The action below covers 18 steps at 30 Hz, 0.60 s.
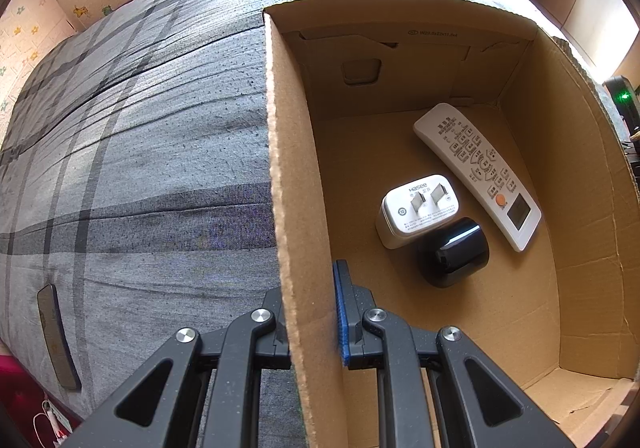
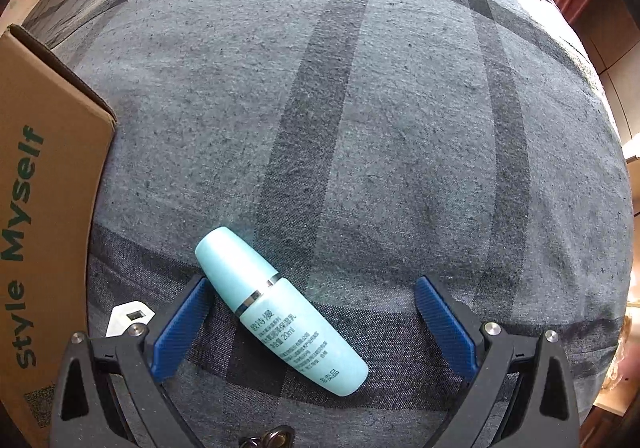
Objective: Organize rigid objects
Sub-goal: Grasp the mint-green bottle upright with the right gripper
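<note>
My left gripper [image 1: 310,312] is shut on the left wall [image 1: 288,184] of an open cardboard box, one finger outside and one inside. Inside the box lie a white remote control [image 1: 476,172], a white Hasee plug adapter [image 1: 416,208] and a round black object [image 1: 454,252]. My right gripper [image 2: 310,312] is open, its blue pads [image 2: 180,324] on either side of a teal lotion bottle [image 2: 280,308] that lies slanted on the grey plaid bedspread [image 2: 360,128]. The bottle touches the left pad.
The box's outer side, printed "Style Myself" [image 2: 24,248], stands left of the right gripper. A small white piece [image 2: 128,318] lies by the left finger. A phone [image 1: 56,336] lies at the bed's left edge. Wallpapered wall and red curtain stand behind.
</note>
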Available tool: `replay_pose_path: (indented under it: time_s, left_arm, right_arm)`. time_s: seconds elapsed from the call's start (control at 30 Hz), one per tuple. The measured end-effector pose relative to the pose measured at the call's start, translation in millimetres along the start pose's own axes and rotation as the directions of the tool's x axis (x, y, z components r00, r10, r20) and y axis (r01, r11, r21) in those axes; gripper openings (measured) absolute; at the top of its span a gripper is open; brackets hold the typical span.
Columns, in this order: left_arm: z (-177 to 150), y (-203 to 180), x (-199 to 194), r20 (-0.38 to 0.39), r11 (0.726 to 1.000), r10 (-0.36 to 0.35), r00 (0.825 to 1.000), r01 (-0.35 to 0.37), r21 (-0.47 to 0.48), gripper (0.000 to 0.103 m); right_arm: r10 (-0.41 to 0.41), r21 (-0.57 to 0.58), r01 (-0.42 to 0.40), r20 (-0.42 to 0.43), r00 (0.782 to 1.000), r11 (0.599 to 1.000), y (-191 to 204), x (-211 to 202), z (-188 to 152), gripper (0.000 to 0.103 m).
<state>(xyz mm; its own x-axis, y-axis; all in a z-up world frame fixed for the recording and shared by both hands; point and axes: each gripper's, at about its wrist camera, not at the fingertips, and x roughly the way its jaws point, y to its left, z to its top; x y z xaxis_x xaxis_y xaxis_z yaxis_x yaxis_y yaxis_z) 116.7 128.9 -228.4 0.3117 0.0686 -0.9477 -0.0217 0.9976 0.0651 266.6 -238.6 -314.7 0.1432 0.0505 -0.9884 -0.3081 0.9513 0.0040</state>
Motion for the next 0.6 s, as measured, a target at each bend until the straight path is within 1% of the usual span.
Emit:
replay_pose_path:
  time_s: [0.17,0.3,0.37,0.4,0.43,0.5,0.6]
  left_arm:
    - [0,-3,1,-0.001,1.0,0.009,1.0,-0.009,0.007,0.016]
    - [0,-4,2,-0.002,1.0,0.006,1.0,-0.006,0.004,0.016]
    - [0,-4,2,-0.002,1.0,0.006,1.0,-0.006,0.003,0.016]
    - [0,-3,2,-0.002,1.0,0.005,1.0,-0.005,0.001,0.016]
    - [0,-3,2,-0.002,1.0,0.004,1.0,-0.004,0.0,0.016]
    - [0,-2,1,-0.002,1.0,0.004,1.0,-0.004,-0.001,0.016]
    - [0,-2,1,-0.002,1.0,0.004,1.0,-0.004,0.0,0.016]
  right_arm:
    - [-0.009,0.003,0.009,-0.012,1.0,1.0,5,2,5,0.103]
    - [-0.01,-0.007,0.01,-0.007,1.0,1.0,13,-6,6,0.091]
    - [-0.003,-0.01,0.002,-0.009,1.0,1.0,21,-15,0,0.079]
    - [0.002,-0.012,-0.002,-0.012,1.0,1.0,23,-17,0,0.067]
    - [0.006,-0.012,-0.006,-0.008,1.0,1.0,24,-20,-1,0.047]
    - [-0.023,-0.007,0.023,-0.008,1.0,1.0,27,-28,-4,0.028]
    - [-0.035,-0.028,0.034,-0.011,0.999,0.999,34,-34,-9,0.027]
